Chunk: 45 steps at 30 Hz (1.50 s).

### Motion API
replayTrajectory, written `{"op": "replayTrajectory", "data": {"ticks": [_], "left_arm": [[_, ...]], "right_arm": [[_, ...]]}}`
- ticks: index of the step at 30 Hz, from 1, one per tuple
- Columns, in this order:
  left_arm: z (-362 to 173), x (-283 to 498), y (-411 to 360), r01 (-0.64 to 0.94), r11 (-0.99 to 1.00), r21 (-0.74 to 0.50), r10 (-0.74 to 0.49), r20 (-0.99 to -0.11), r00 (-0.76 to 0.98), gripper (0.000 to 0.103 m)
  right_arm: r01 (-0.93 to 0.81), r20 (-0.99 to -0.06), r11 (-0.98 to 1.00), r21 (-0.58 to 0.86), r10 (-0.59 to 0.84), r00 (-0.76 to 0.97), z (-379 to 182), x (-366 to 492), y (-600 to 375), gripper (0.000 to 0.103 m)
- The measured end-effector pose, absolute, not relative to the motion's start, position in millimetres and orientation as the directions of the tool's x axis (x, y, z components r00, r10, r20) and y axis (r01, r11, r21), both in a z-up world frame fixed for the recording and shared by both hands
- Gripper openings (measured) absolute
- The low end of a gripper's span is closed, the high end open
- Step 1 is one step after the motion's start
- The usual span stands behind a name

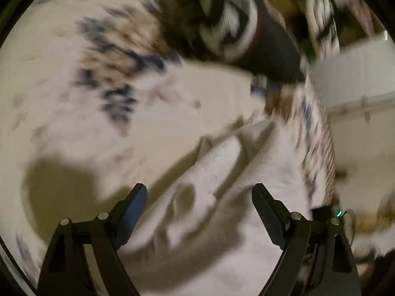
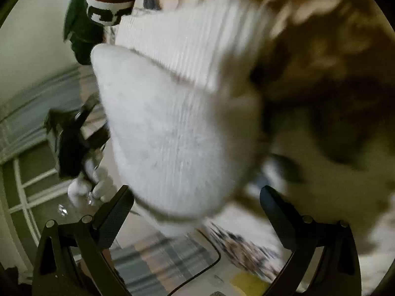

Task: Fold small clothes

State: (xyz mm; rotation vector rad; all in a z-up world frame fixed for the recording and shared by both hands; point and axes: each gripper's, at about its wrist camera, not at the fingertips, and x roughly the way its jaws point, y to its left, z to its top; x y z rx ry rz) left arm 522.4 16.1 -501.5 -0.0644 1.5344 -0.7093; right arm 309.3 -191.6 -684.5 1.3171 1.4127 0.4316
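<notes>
Both views are blurred. The left gripper (image 1: pixel 199 192) points forward and down over a pale patterned cloth surface (image 1: pixel 61 113), fingers spread and empty, with a white sock (image 1: pixel 222 170) lying rumpled between and beyond them toward 1 o'clock; a black-and-white sock (image 1: pixel 246 37) sits at 12 o'clock. The right gripper (image 2: pixel 197 194) tilts upward, fingers likewise spread wide, the white sock (image 2: pixel 172 128) hanging close before them at 12 o'clock.

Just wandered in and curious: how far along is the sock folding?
Early, it seems. Nothing looks folded yet. The white sock lies crumpled on the patterned cover, and both the left gripper and right gripper have their jaws open, holding nothing. The black patterned sock also waits.
</notes>
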Motion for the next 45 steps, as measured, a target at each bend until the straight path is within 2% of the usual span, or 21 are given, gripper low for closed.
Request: {"op": "replayTrajectory", "data": {"ticks": [2,4,5,6,7,9,11,18,19,21,22,24,27,32,37,40,41,42,45], "left_arm": [[-522,526,10,0.380,0.787,-0.486,-0.448,-0.874,-0.190,0.087],[-528,528,16,0.341,0.773,-0.535,-0.493,-0.845,-0.208,0.087],[-527,526,20,0.330,0.769,-0.547,-0.508,-0.837,-0.204,0.087],[-525,525,25,0.312,0.768,-0.559,-0.526,-0.829,-0.190,0.087],[-523,522,32,0.287,0.768,-0.573,-0.546,-0.819,-0.174,0.087],[-523,514,47,0.217,0.757,-0.617,-0.597,-0.787,-0.156,0.087],[-521,501,58,0.173,0.749,-0.640,-0.627,-0.768,-0.130,0.087],[-532,431,68,0.026,0.679,-0.734,-0.729,-0.678,-0.096,0.087],[-531,427,68,0.018,0.671,-0.741,-0.738,-0.670,-0.087,0.087],[-526,422,68,0.014,0.669,-0.743,-0.741,-0.669,-0.056,0.087],[-521,422,70,0.018,0.660,-0.751,-0.750,-0.660,-0.041,0.087],[-517,428,67,0.021,0.650,-0.760,-0.760,-0.650,-0.009,0.087],[-526,442,56,0.018,0.648,-0.761,-0.761,-0.649,-0.014,0.087],[-543,456,28,0.053,0.672,-0.739,-0.734,-0.674,-0.089,0.087],[-534,452,27,0.119,0.645,-0.755,-0.752,-0.655,-0.075,0.085],[-525,446,21,0.158,0.633,-0.758,-0.761,-0.647,-0.050,0.061],[-521,445,22,0.160,0.632,-0.758,-0.764,-0.644,-0.036,0.054],[-517,444,24,0.162,0.629,-0.760,-0.768,-0.640,-0.023,0.051],[-504,443,22,0.173,0.621,-0.764,-0.776,-0.631,-0.001,0.047]], "right_arm": [[0.474,-0.415,0.241,0.847,0.857,0.306,-692,309,-182,0.103],[0.490,-0.411,0.199,0.848,0.832,0.373,-695,306,-181,0.103],[0.495,-0.411,0.178,0.851,0.812,0.415,-695,304,-181,0.091],[0.495,-0.418,0.174,0.852,0.795,0.440,-692,303,-182,0.068],[0.499,-0.438,0.192,0.845,0.785,0.439,-688,304,-181,0.067],[0.490,-0.491,0.270,0.829,0.771,0.407,-673,311,-181,0.058],[0.440,-0.538,0.375,0.816,0.772,0.339,-649,330,-187,0.055],[0.177,-0.711,0.690,0.702,0.692,0.123,-595,446,-236,0.054],[0.155,-0.718,0.703,0.694,0.692,0.073,-598,468,-247,0.057],[0.184,-0.743,0.725,0.663,0.669,0.041,-606,485,-270,0.071],[0.201,-0.747,0.729,0.655,0.664,0.028,-613,480,-284,0.072],[0.232,-0.733,0.708,0.667,0.679,0.037,-621,467,-293,0.084],[0.299,-0.643,0.590,0.750,0.756,0.124,-639,431,-305,0.093],[0.375,-0.541,0.447,0.812,0.818,0.195,-671,406,-285,0.096],[0.409,-0.464,0.338,0.848,0.846,0.263,-690,400,-284,0.097],[0.386,-0.475,0.358,0.850,0.837,0.269,-693,403,-277,0.096],[0.376,-0.489,0.375,0.847,0.828,0.276,-690,404,-274,0.091],[0.376,-0.498,0.385,0.843,0.821,0.278,-689,404,-273,0.079],[0.367,-0.508,0.393,0.843,0.805,0.306,-674,403,-276,0.068]]}}
